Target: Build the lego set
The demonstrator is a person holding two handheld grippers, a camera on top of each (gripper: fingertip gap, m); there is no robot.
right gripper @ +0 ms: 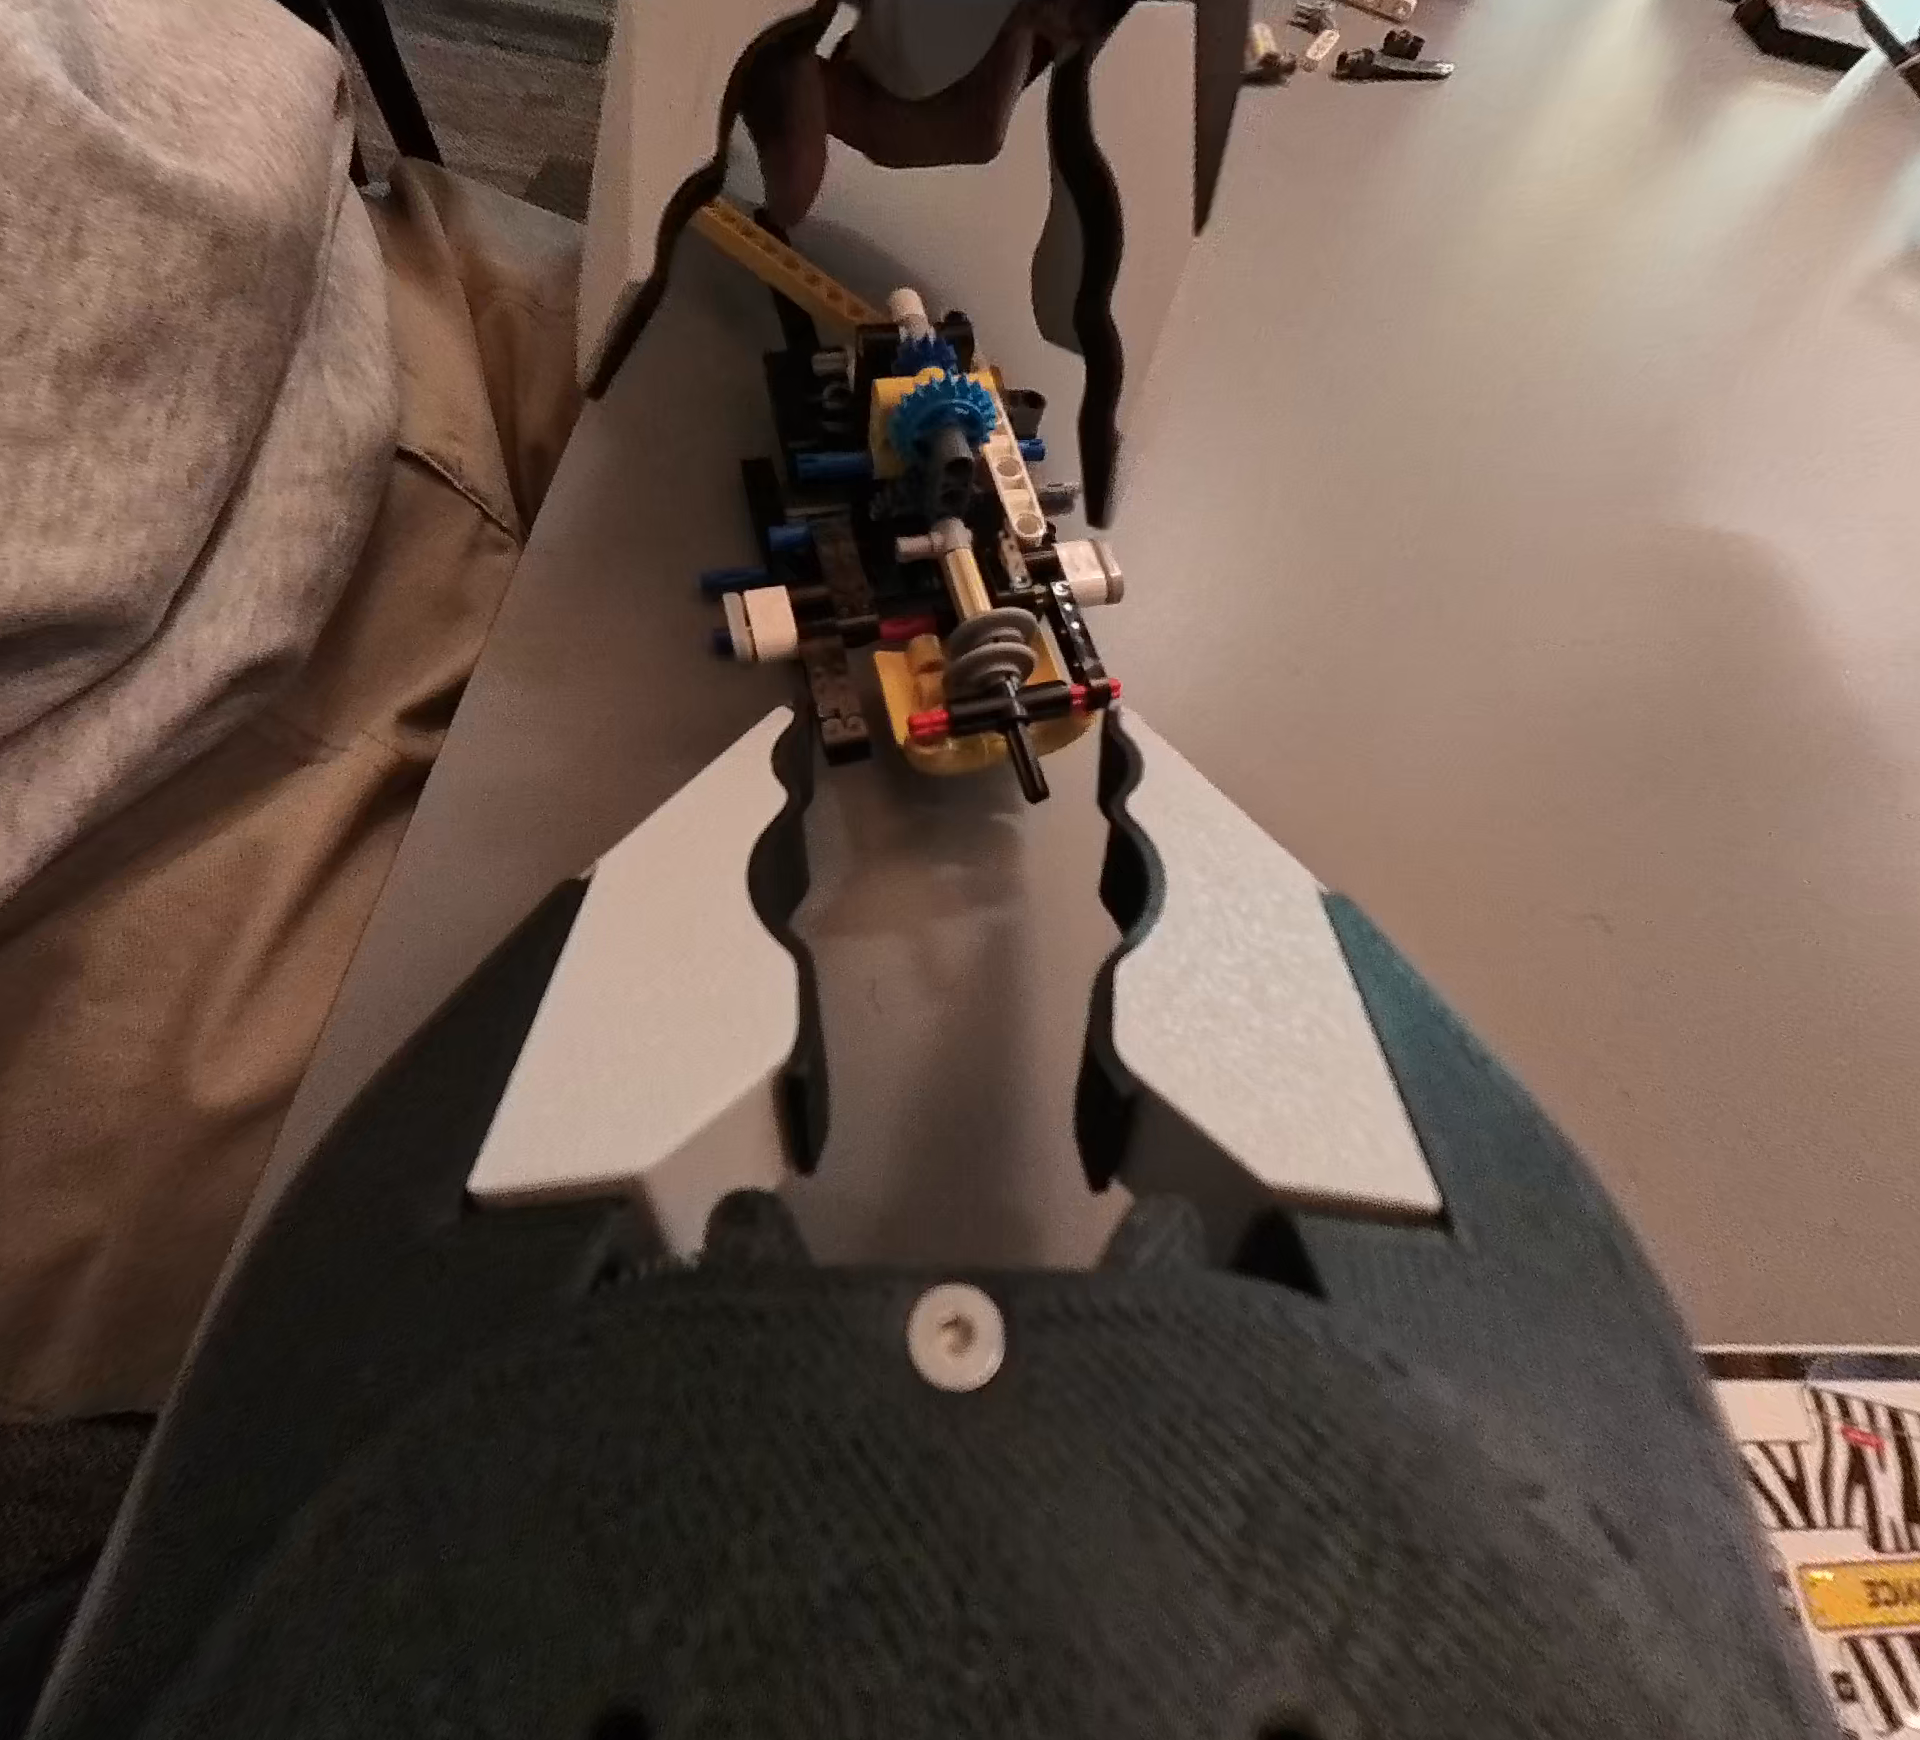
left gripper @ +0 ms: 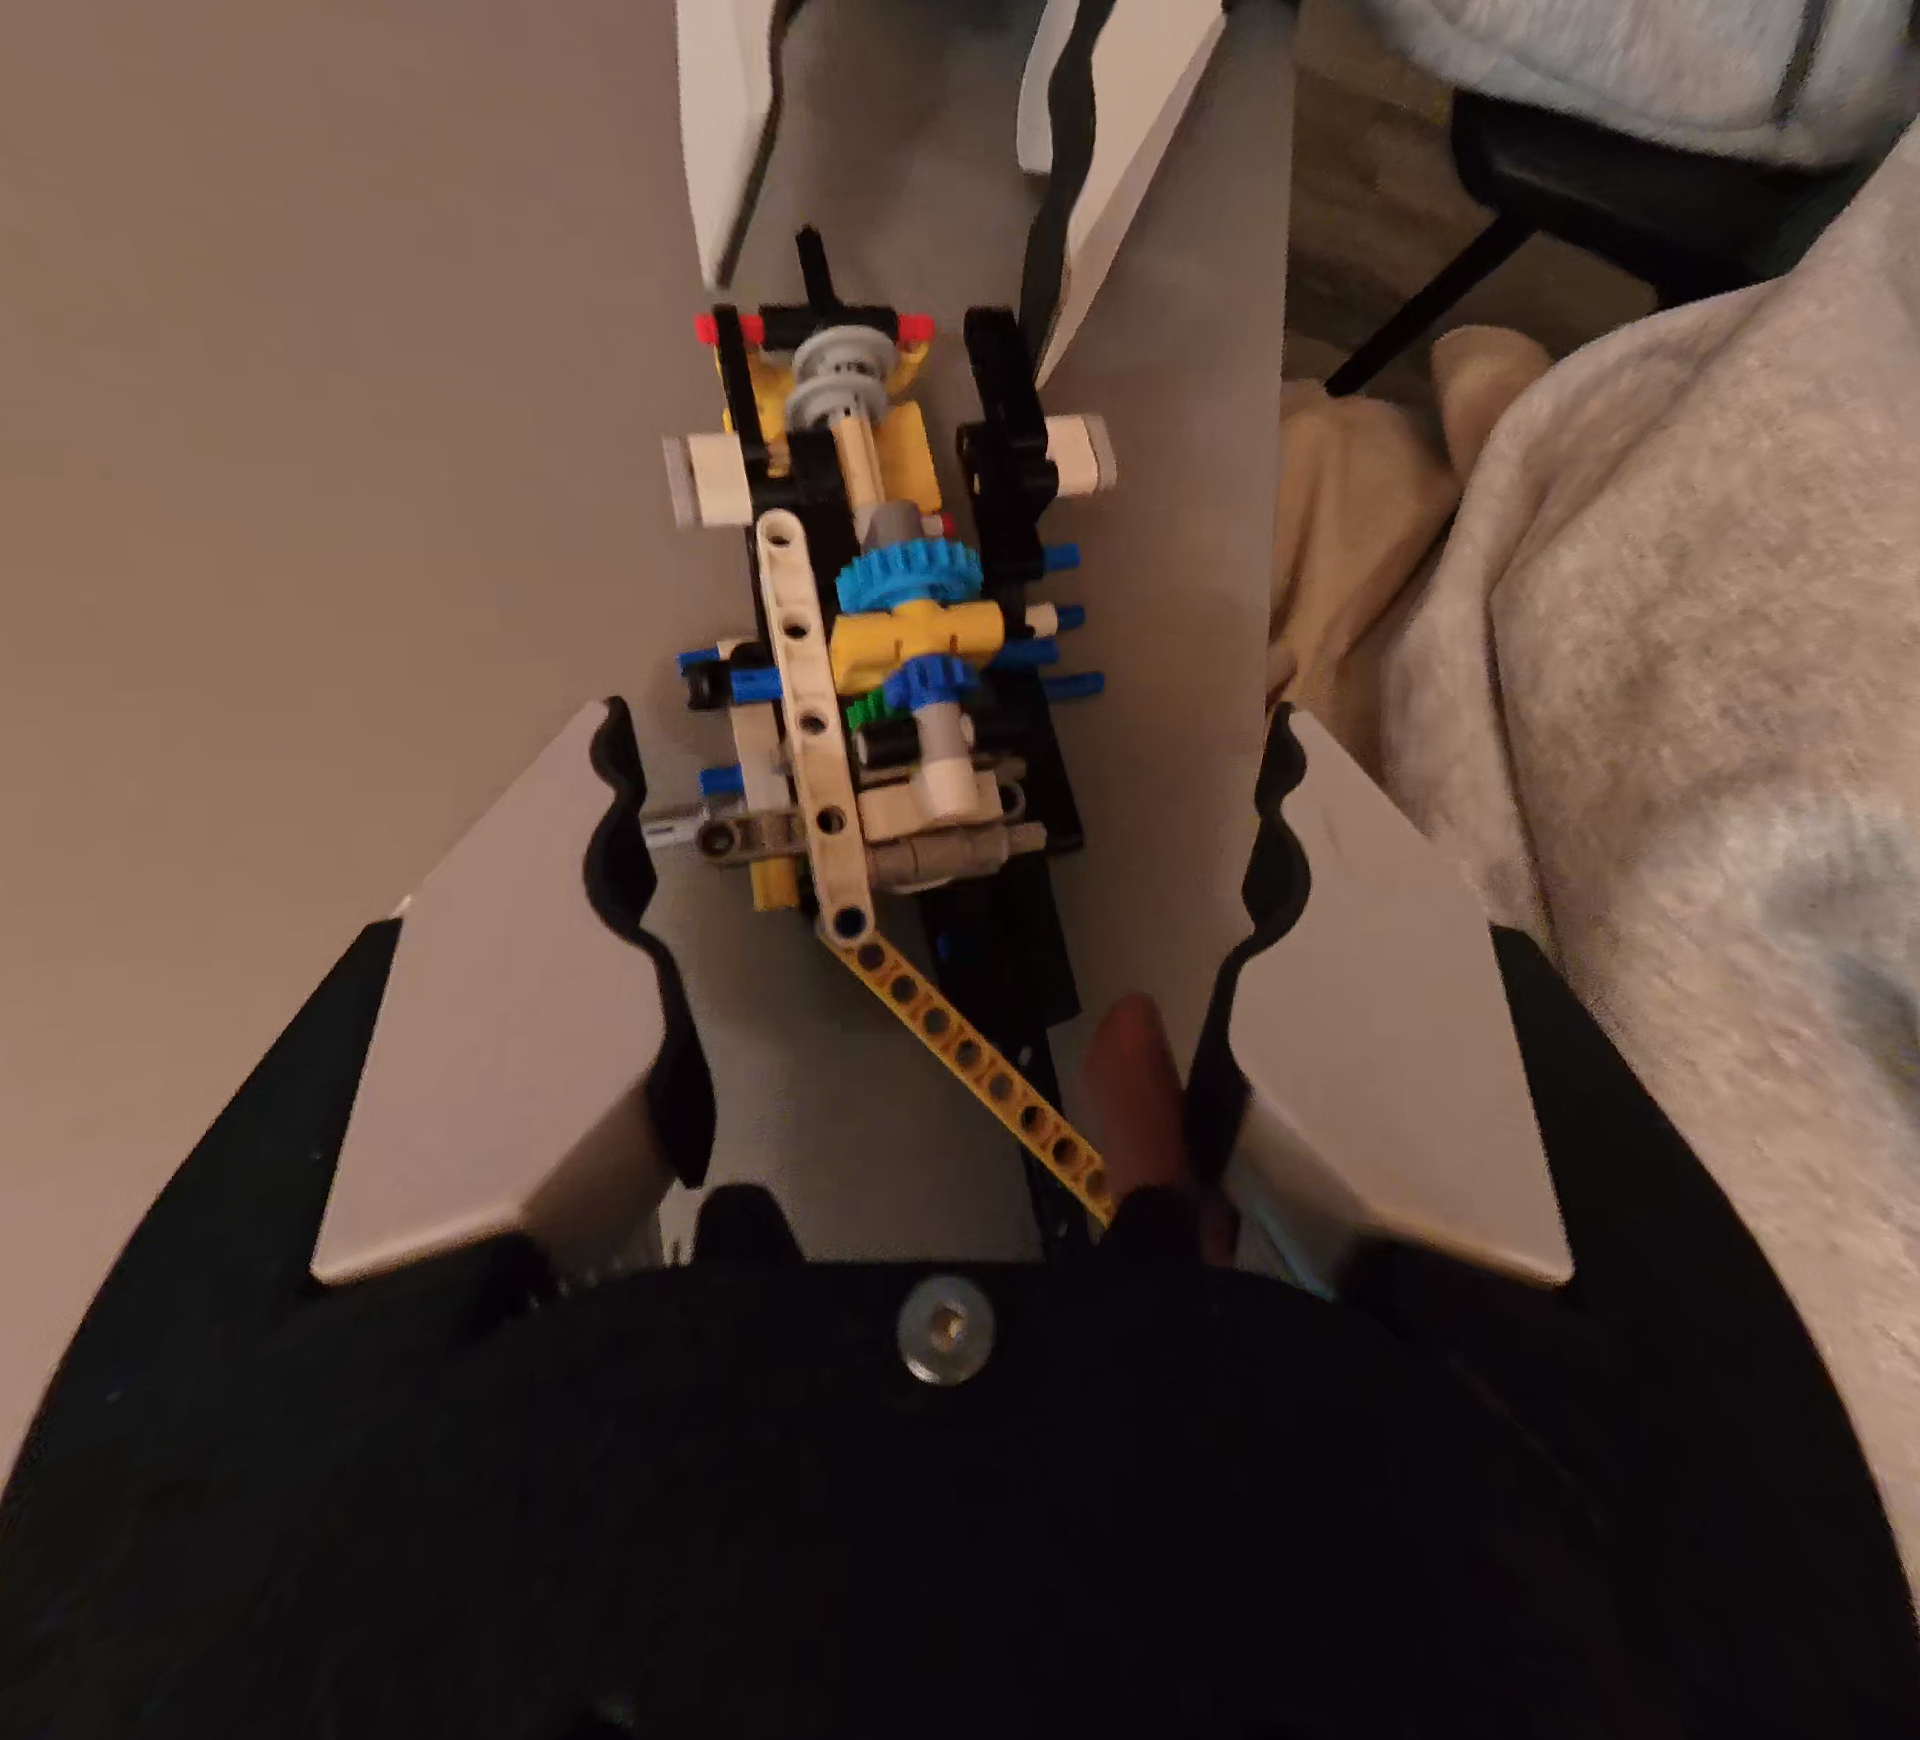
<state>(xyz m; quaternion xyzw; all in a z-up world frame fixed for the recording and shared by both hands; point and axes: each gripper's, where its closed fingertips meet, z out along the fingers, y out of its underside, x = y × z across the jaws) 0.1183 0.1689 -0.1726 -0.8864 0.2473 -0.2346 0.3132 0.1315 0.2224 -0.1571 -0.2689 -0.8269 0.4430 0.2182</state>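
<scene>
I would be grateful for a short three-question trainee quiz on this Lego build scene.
1. True or false: the left gripper is open.
2. Which part reaches back toward the left gripper's base? A) yellow holed beam B) blue gear C) grey pulley
3. Fill in: the model lies on the ___ table.

Key: 1 true; 2 A; 3 white.
</scene>
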